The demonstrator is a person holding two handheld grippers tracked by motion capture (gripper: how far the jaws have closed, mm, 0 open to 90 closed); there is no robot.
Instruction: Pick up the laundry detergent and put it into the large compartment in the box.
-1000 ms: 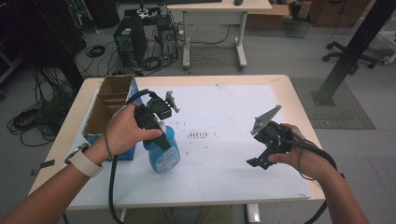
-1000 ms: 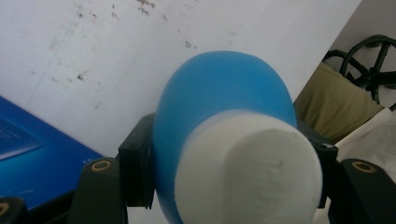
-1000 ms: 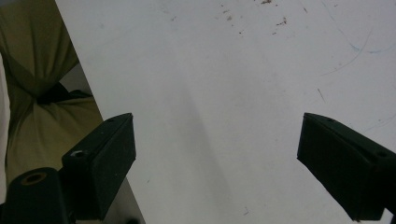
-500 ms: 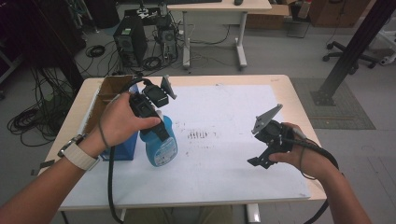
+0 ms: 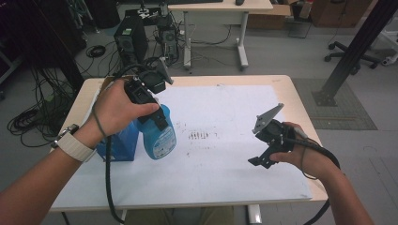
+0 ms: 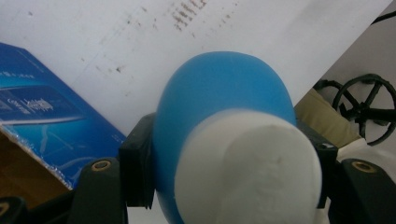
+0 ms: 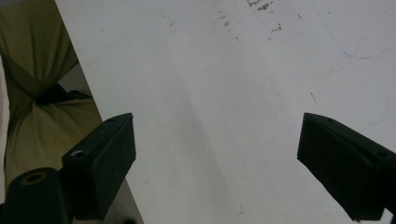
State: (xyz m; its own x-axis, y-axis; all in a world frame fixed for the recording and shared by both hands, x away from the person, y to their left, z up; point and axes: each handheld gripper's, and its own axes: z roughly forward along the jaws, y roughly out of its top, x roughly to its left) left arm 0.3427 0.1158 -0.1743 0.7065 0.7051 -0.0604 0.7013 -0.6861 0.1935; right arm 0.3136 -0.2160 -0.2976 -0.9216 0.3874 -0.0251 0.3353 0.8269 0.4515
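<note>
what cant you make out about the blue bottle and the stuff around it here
- Blue bottle: neck and top hidden by the left gripper in the high view; label print too small.
- Blue box: cut off by the left gripper view's edge, text blurred.
- Whiteboard marks: too small.

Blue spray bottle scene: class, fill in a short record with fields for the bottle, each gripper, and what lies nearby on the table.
bottle: blue spray bottle, white cap, held above the sheet, tilted
left gripper: left gripper, jaws clamped on the bottle's neck
right gripper: right gripper, jaws wide apart, nothing between them
surface: white sheet with dark smudges, covering the table
nearby: blue box beside the bottle, at the sheet's left edge
</note>
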